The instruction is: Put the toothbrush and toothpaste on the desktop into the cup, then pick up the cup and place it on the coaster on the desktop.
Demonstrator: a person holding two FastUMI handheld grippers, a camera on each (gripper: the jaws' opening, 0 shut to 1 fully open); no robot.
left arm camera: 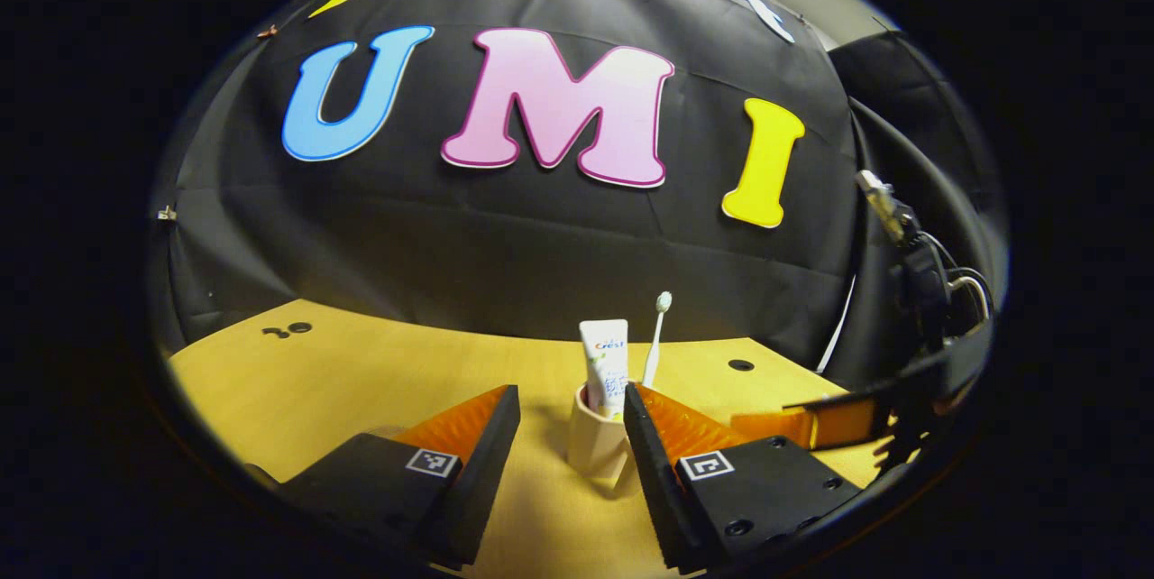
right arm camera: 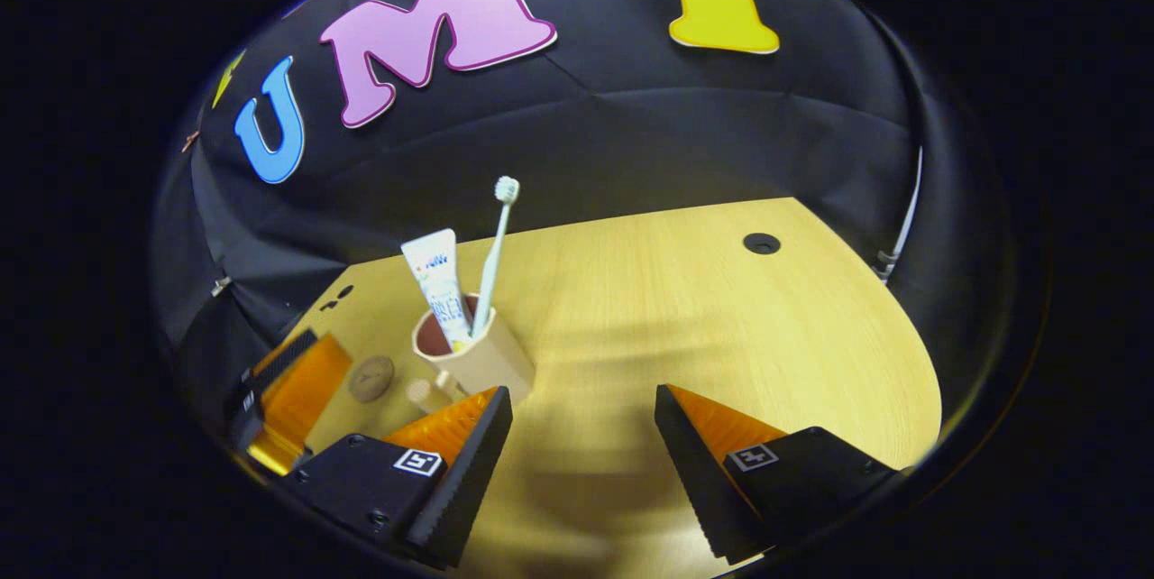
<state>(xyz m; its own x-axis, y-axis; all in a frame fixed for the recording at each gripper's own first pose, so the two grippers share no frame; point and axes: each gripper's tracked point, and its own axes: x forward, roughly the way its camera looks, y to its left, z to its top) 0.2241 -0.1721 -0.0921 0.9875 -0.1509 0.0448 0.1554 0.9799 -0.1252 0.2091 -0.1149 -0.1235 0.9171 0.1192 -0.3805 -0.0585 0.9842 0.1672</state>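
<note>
Left gripper view: the left gripper (left arm camera: 571,435) sits low over the wooden desktop (left arm camera: 361,381) with its two fingers spread wide. The beige cup (left arm camera: 597,444) stands upright in the gap between them, close against the right-hand finger and clear of the left-hand one; whether that finger actually touches the cup wall cannot be told. Nothing is clamped. Inside the cup stand the toothpaste tube (left arm camera: 605,363), cap end down, and the toothbrush (left arm camera: 656,335), bristle head up, leaning slightly away from the tube. At the right edge of this view, further off, the right gripper (left arm camera: 856,421) lies low over the desktop.

Right gripper view: the right gripper (right arm camera: 584,430) hangs above bare desktop (right arm camera: 721,317), fingers wide apart and holding nothing. Beyond its left-hand fingertip stands the cup (right arm camera: 478,358), its dark interior visible, with the toothpaste tube (right arm camera: 440,286) and toothbrush (right arm camera: 494,254) rising from it. Just left of the cup, flat on the desktop, lies the round coaster (right arm camera: 370,378); the cup is beside it, not on it. Further left the left gripper (right arm camera: 288,390) appears at the desktop edge. A round hole (right arm camera: 761,243) marks the far desktop.
</note>
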